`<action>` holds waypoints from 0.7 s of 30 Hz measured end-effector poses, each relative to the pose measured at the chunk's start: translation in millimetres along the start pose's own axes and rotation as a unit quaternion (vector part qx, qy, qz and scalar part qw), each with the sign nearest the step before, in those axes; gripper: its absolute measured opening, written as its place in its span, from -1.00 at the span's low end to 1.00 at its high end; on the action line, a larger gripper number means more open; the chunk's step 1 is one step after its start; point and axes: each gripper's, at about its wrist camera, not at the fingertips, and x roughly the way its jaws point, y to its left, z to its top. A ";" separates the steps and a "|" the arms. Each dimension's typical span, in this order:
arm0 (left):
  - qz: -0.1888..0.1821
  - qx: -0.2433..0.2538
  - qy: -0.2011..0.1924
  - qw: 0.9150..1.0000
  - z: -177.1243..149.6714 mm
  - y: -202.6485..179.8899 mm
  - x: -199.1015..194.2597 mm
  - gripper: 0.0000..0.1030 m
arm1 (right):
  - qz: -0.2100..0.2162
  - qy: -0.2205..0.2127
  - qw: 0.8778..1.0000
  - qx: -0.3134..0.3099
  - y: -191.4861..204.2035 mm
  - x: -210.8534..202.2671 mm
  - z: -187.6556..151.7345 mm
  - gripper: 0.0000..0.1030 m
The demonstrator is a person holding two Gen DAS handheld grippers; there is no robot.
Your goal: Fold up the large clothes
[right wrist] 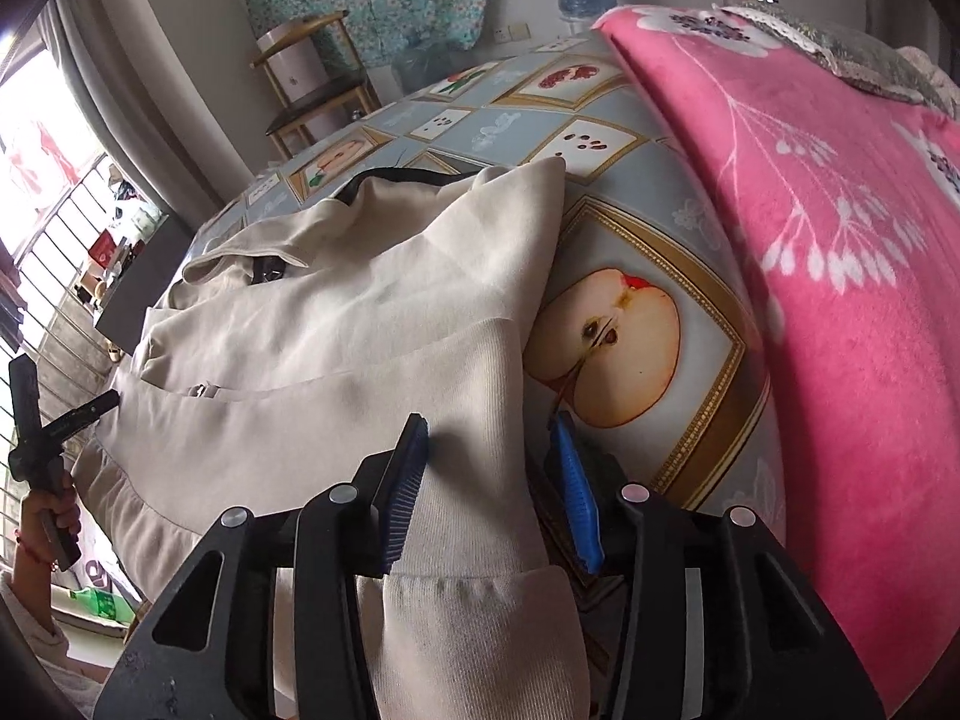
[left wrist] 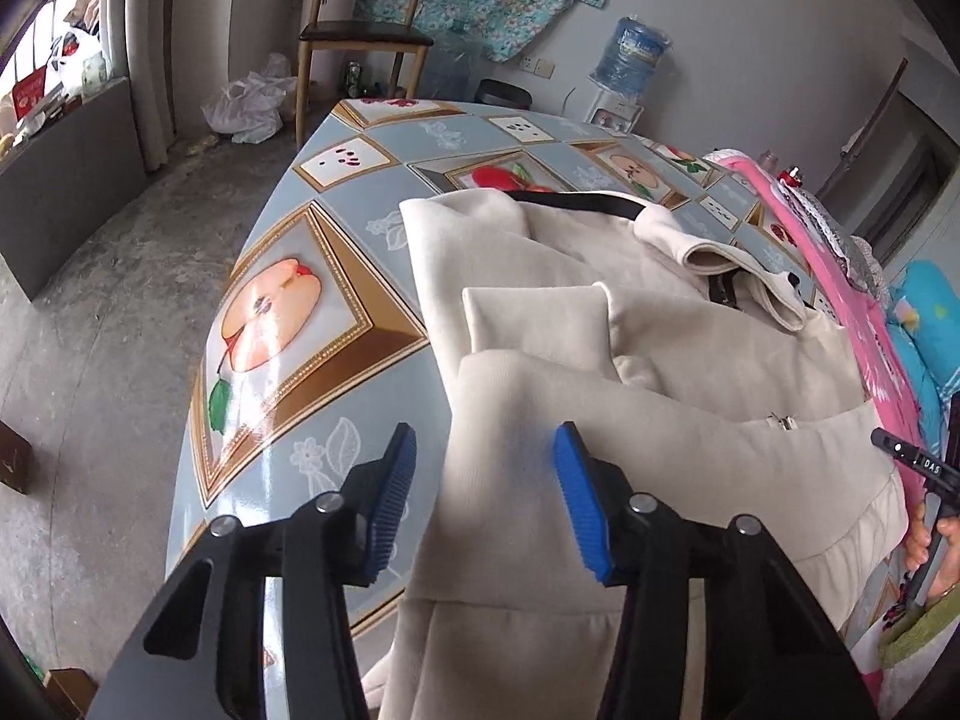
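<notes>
Table (left wrist: 336,222) under a fruit-print oilcloth carries the cream garment (left wrist: 600,324), partly folded, sleeves laid across the body; a pink blanket (right wrist: 810,252) lies beyond the right-hand fingers.

Step in hand, as we judge it: taking the near side edges for the next fold. To do it well we should seat both edges deep between the pads, close evenly, then lift both sides together so the sleeves stay put.

Left gripper (left wrist: 483,498): fingers spread, partly open. The garment's left edge runs between them; the inner pad sits over cloth, the outer over bare oilcloth. We see no pinch.

Right gripper (right wrist: 495,492): fingers spread. A ribbed fold of the garment passes between them, close along the left pad, clear of the right. Not gripped.
</notes>
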 end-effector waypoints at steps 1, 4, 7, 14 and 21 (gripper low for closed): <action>-0.013 0.003 0.000 1.000 0.9 -0.7 -0.3 -0.34 | 0.002 0.001 1.000 0.003 -1.0 0.6 0.2 -0.14; -0.030 0.033 -0.029 0.999 -1.0 -12.0 -19.2 -0.48 | 0.000 0.002 1.000 0.000 0.7 -0.7 0.5 -0.14; -0.076 0.054 -0.063 0.994 -4.4 -22.1 -45.5 -0.51 | -0.002 0.001 1.000 -0.004 2.1 -2.5 0.0 -0.13; -0.089 0.084 -0.022 0.992 -6.9 -37.5 -26.2 -0.51 | 0.004 0.001 1.000 -0.013 1.5 -0.3 1.1 -0.13; -0.046 0.055 0.009 0.997 9.9 -25.7 2.9 -0.53 | 0.009 0.005 1.000 -0.010 1.4 5.7 8.5 -0.30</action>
